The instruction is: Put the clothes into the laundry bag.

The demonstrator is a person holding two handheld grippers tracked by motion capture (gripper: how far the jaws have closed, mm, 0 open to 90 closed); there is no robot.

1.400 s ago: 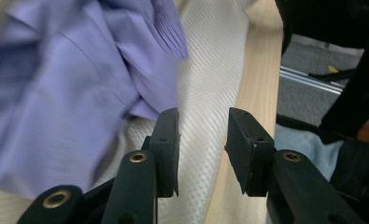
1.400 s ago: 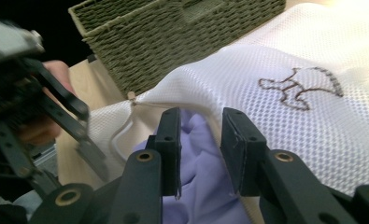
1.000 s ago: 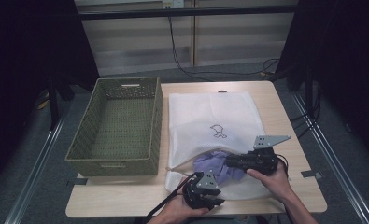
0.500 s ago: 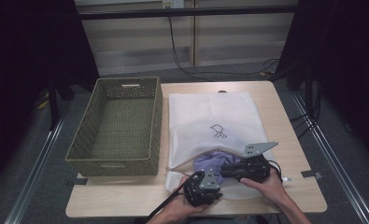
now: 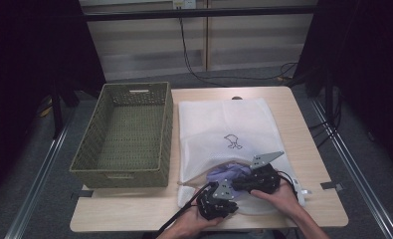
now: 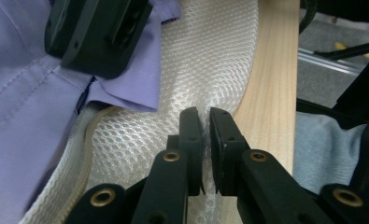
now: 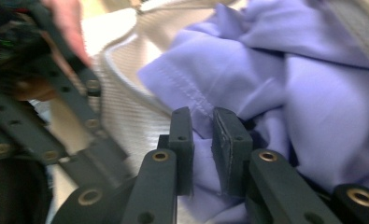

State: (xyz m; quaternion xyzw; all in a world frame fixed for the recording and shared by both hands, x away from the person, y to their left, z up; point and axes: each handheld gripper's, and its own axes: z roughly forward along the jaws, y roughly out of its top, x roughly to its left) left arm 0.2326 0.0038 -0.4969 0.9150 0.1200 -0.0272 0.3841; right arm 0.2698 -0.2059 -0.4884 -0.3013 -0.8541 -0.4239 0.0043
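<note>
Since a second ago our right gripper [image 7: 202, 140] has dropped onto the shirt [image 5: 229, 174] at the bag [image 5: 224, 124] mouth, jaws closing on a fold. Our left gripper [image 6: 205, 135] has clamped the bag's mesh just beside it, nearer us.

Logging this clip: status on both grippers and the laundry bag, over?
Left gripper shut on white mesh laundry bag edge. Right gripper just closing, lilac cloth shirt between its jaws. Nothing in the way.
</note>
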